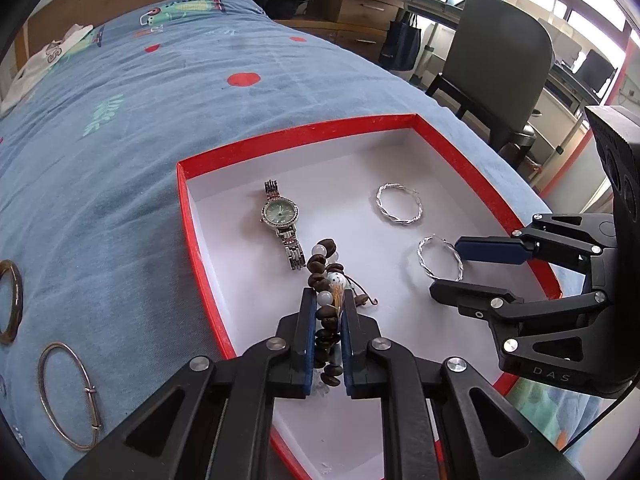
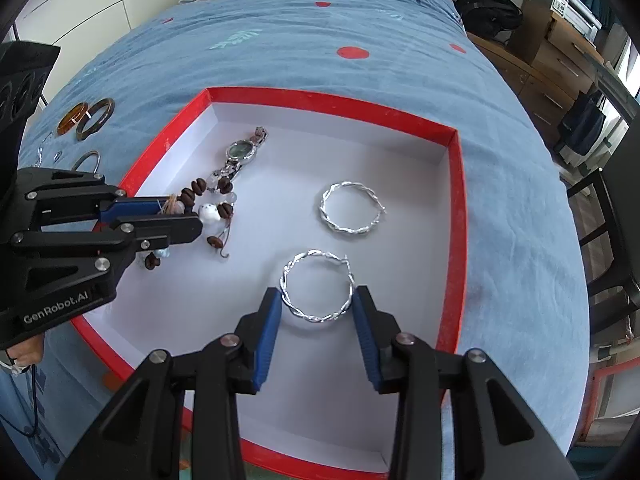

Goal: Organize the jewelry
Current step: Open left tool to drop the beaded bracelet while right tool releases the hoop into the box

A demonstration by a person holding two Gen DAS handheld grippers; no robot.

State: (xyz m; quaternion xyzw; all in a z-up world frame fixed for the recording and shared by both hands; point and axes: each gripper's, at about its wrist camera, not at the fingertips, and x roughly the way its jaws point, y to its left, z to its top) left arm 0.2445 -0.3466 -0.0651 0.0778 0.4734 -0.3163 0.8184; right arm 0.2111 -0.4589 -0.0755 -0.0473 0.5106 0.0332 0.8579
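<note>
A red box (image 1: pixel 192 236) (image 2: pixel 456 216) with a white floor lies on the blue bedspread. In it are a silver watch (image 1: pixel 281 216) (image 2: pixel 240 152), two twisted silver hoops (image 1: pixel 399 203) (image 2: pixel 352 209) and a bracelet of brown and white beads (image 1: pixel 325 276) (image 2: pixel 208 204). My left gripper (image 1: pixel 327 312) (image 2: pixel 176 220) is shut on the bead bracelet, low over the box floor. My right gripper (image 2: pixel 318 312) (image 1: pixel 452 272) is open, its pads on either side of the nearer hoop (image 2: pixel 318 286) (image 1: pixel 440 258), which lies on the floor.
On the bedspread left of the box lie a thin silver bangle (image 1: pixel 68 396) (image 2: pixel 86 160) and two amber rings (image 2: pixel 86 118) (image 1: pixel 10 306). A dark chair (image 1: pixel 496 64) and wooden drawers (image 1: pixel 368 0) stand beyond the bed's right edge. White clothing (image 1: pixel 36 64) lies at the far end.
</note>
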